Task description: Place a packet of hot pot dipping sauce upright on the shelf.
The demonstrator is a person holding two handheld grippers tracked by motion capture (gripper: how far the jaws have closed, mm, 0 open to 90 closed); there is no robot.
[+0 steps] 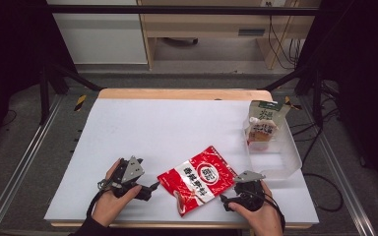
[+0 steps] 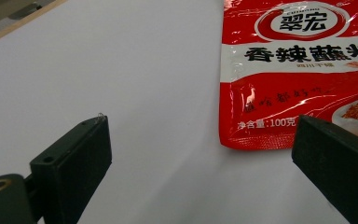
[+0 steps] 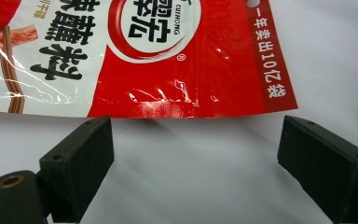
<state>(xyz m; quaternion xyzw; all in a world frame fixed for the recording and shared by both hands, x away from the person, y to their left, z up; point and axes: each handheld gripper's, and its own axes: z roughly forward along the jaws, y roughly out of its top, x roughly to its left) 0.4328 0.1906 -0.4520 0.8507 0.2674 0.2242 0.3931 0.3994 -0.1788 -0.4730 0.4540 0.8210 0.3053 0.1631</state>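
Observation:
A red and white seasoning packet (image 1: 197, 180) lies flat on the white table, near the front edge. My left gripper (image 1: 152, 188) rests just left of it, jaws wide apart. In the left gripper view the packet's corner (image 2: 279, 84) lies ahead of the gripper (image 2: 200, 154), close to the right jaw, apart from both. My right gripper (image 1: 225, 199) sits at the packet's right side, open. In the right gripper view the packet's long edge (image 3: 168, 60) lies just beyond the gripper (image 3: 193, 154), with bare table between the jaws.
A clear plastic bin (image 1: 275, 160) stands at the right edge of the table, holding an upright green and white pouch (image 1: 264, 125). White table surface (image 1: 167, 128) stretches behind and to the left. Black frame rails run along both sides.

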